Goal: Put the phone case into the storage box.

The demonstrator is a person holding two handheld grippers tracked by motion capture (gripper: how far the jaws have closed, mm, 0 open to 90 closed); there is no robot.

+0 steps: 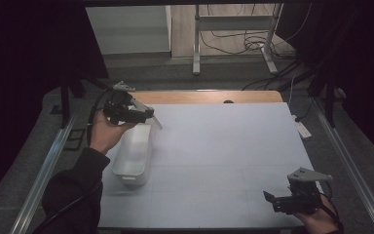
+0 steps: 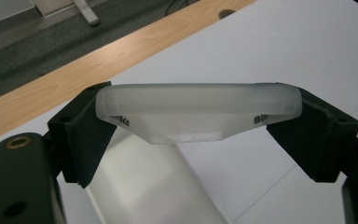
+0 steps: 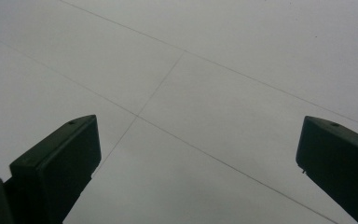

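While left tongs (image 2: pixel 198 116) clamp the lid (image 2: pixel 198 109), right tongs (image 3: pixel 198 154) gape.

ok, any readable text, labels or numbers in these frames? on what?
None readable.
Frosted translucent plastic lid held in the left tongs: small embossed marks on its underside, too blurred to read.
White rectangular plastic bin: no markings seen.
White table sheet: only thin pencil lines.

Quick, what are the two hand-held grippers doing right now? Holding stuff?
Left hand-held gripper: closed on the frosted plastic lid, above the white bin.
Right hand-held gripper: open, holding nothing.
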